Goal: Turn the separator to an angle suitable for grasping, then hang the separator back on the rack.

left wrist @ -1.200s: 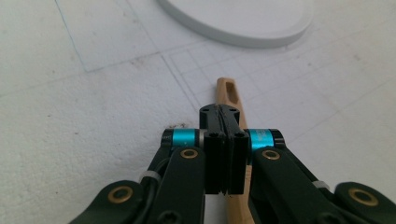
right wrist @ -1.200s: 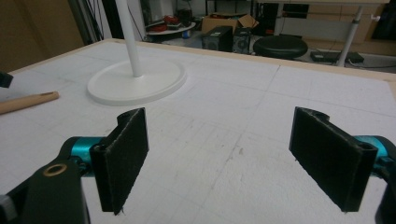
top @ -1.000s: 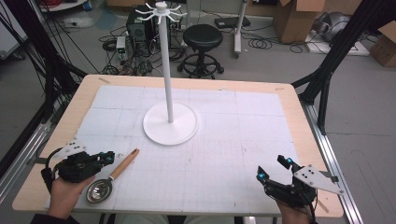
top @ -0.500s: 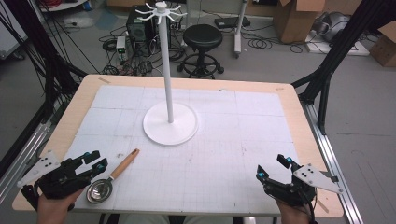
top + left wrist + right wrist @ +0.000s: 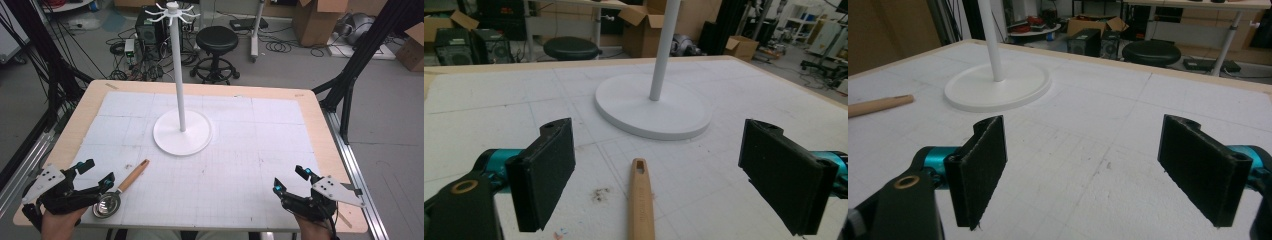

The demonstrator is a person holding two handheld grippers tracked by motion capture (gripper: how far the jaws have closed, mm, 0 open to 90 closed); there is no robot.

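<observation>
On the desk (image 5: pixel 320 130), one white stand (image 5: pixel 182 131) with a round base and one tall pole, and one ladle (image 5: pixel 121 187) with a wooden handle and a metal bowl, lying flat near the front left corner. Two hand-held grippers in total. Left hand-held gripper (image 5: pixel 94 174) just beside the ladle's bowl, jaws wide apart after just opening, nothing pressed between the pads; seen from the left gripper view, the wooden handle (image 5: pixel 640 200) lying on the desk between the two jaws, apart from both, pointing toward the stand's base (image 5: pixel 654 111). Right hand-held gripper (image 5: pixel 291 180) at the front right corner, well apart from the ladle, jaws also wide open and empty. One black stool (image 5: pixel 216 40) on the floor behind the desk.
</observation>
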